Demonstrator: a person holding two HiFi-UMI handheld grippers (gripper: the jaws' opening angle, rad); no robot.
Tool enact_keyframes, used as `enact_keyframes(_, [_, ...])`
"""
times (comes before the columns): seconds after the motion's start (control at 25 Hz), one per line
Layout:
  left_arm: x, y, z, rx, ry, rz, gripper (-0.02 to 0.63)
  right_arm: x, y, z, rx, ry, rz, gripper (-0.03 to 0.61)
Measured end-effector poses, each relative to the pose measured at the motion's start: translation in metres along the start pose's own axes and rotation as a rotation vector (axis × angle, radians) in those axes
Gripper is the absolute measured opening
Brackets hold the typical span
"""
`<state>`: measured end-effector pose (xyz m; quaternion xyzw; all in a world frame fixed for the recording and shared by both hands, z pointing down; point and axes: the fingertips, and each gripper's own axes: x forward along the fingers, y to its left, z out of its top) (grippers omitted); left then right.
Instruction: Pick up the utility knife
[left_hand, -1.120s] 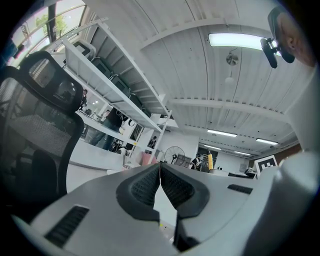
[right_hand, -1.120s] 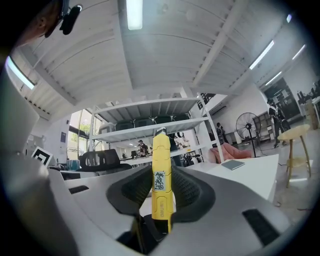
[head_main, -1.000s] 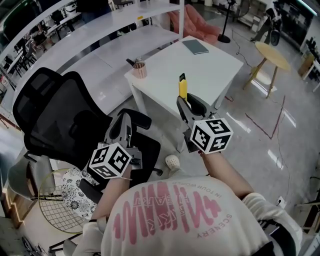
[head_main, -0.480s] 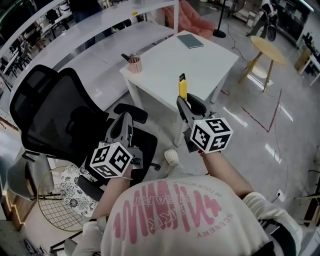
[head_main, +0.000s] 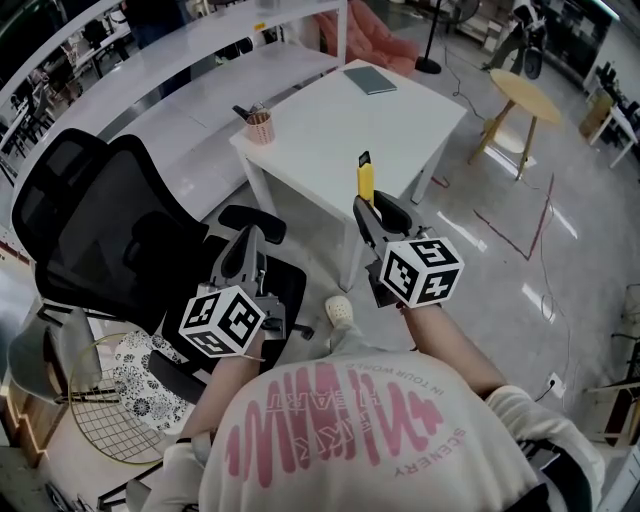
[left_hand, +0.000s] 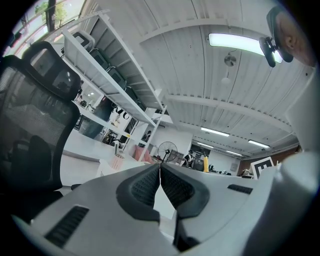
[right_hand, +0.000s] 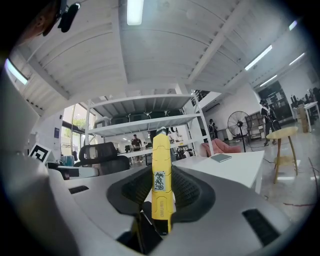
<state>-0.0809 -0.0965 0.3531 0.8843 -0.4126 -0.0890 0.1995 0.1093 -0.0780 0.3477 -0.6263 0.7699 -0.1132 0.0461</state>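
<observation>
A yellow utility knife (head_main: 366, 180) with a black tip stands upright between the jaws of my right gripper (head_main: 372, 205), which is shut on it; in the right gripper view the knife (right_hand: 161, 180) rises from between the ribbed pads. The gripper is held in the air in front of the white table (head_main: 340, 125), near its front edge. My left gripper (head_main: 248, 245) hangs lower left, over the black office chair (head_main: 110, 240). Its pads (left_hand: 150, 185) meet with nothing between them.
On the white table stand a pink pen cup (head_main: 259, 127) and a grey notebook (head_main: 370, 80). A round wooden side table (head_main: 537, 100) is at the right. White shelving (head_main: 160, 60) runs behind. A wire basket (head_main: 105, 420) sits on the floor at lower left.
The table and chair have slid up and left in the head view as the person moved back. Both grippers keep their places in the view; the knife stays clamped.
</observation>
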Motion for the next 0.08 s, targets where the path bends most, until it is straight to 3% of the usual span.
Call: enact_keyframes(0.08, [-0.0008, -0.0018, -0.0029, -0.004, 0.005, -0.001, 0.025, -0.0023, -0.0017, -0.0014, 0.003, 0.005, -0.003, 0.133])
